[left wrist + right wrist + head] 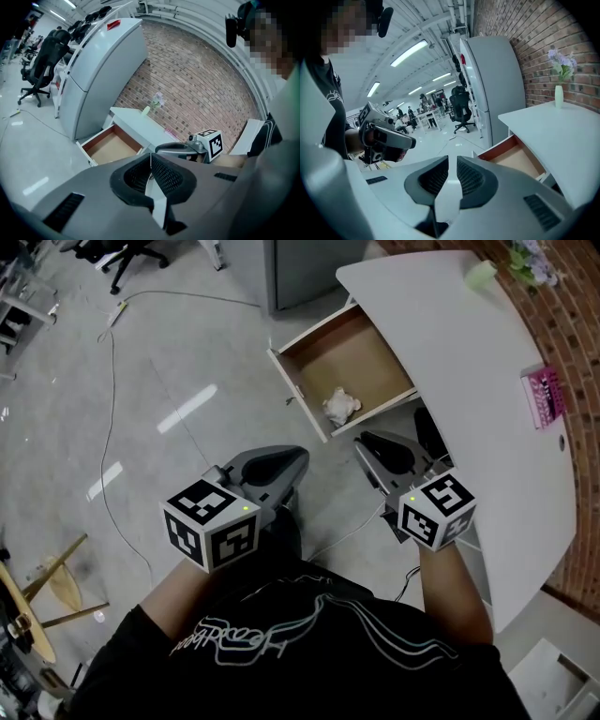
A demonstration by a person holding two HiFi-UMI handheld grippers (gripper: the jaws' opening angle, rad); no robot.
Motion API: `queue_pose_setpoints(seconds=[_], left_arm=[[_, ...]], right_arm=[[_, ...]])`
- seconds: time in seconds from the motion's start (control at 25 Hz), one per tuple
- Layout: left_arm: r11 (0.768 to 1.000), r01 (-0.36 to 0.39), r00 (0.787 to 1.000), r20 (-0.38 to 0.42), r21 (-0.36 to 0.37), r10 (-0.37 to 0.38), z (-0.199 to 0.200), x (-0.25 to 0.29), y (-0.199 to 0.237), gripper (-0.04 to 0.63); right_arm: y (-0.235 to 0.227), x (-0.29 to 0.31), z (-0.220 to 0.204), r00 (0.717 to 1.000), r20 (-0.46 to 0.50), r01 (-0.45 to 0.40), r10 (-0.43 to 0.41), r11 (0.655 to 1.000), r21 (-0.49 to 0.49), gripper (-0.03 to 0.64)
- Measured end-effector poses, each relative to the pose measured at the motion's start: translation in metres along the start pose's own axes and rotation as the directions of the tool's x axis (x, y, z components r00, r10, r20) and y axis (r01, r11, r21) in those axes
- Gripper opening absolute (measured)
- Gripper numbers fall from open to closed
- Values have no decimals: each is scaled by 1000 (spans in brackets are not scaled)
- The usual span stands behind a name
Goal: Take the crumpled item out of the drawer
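A crumpled white item lies at the front right corner of the open wooden drawer, which sticks out from under the white desk. My left gripper hovers over the floor just short of the drawer front, shut and empty. My right gripper is beside it, just below the drawer's front right corner, also shut with nothing held. In the left gripper view the left gripper points toward the drawer. The right gripper view shows the right gripper with the drawer to its right. Neither gripper view shows the item.
On the desk sit a pink object and a small vase with flowers. A brick wall runs behind the desk. A grey cabinet stands left of the drawer. A cable trails over the floor.
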State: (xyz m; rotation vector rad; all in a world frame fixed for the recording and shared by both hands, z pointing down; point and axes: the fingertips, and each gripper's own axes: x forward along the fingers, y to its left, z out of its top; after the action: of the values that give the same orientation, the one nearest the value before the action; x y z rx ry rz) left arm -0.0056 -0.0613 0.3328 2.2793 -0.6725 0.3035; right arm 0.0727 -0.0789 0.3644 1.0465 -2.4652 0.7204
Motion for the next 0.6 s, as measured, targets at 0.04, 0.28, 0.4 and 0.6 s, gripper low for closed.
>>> queue_pose_setpoints(seconds=[0.04, 0.28, 0.4, 0.6], left_arm=[[1000, 2, 1000, -9, -7, -2, 1, 5, 10, 26], [999, 20, 999, -44, -36, -21, 9, 37, 63, 26], [998, 23, 998, -60, -51, -26, 12, 54, 86, 26], [997, 25, 996, -79, -71, -31, 13, 75, 121, 26]], right_arm=[[-8, 11, -2, 1000, -19, 8, -8, 1000, -3, 54], [-59, 67, -13, 991, -119, 62, -64, 998, -22, 57], [-85, 92, -22, 982, -171, 78, -83, 996, -35, 76], [-124, 130, -46, 950, -293, 91, -111, 993, -79, 158]])
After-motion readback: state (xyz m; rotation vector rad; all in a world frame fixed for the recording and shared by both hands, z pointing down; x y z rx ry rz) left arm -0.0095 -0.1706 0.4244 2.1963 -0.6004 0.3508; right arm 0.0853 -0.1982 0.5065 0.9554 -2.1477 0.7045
